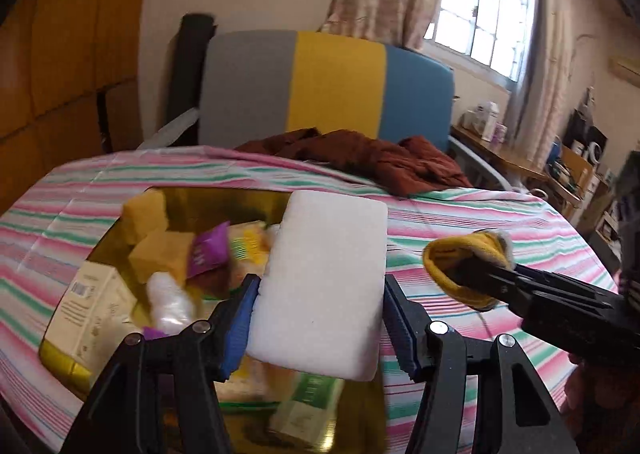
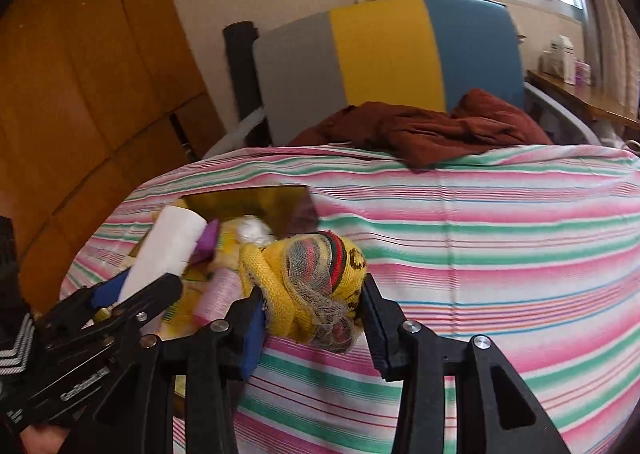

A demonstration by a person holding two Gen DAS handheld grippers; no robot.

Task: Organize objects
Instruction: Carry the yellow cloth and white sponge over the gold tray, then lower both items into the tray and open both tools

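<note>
The left wrist view alone shows the cream carton [image 1: 86,310] in the gold box [image 1: 224,198]; the left gripper [image 1: 320,314] clamps a white foam block [image 1: 320,286] above it. Rightward, the right gripper [image 2: 314,318] pinches a yellow knit bundle [image 2: 308,286], perhaps netting-wrapped, over the striped sheet [image 2: 500,254].

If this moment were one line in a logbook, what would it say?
left gripper: holds white sponge block over gold box | right gripper: holds yellow knit bundle above striped sheet
</note>
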